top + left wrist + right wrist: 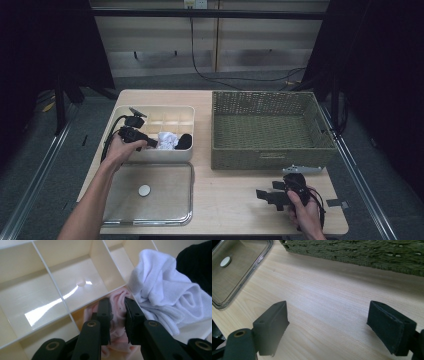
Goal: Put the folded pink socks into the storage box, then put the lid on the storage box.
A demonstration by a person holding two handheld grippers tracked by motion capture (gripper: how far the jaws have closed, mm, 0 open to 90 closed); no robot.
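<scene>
Two claws in play. Left claw [117,305] sits in the cream plastic divided organizer box [131,112], jaws clamped on a pale pink crumpled sock [117,296] in a near-edge compartment; no earlier frame to compare. White bunched sock [165,295] lies just beside the pink one, touching it, with a black sock [184,141] past that. Right claw [264,195] rests over the light wood bench [332,305], jaws wide apart, nothing between them. Green woven rectangular basket [270,150] stands beyond it; clear plastic lid [165,200] lies flat near the box.
</scene>
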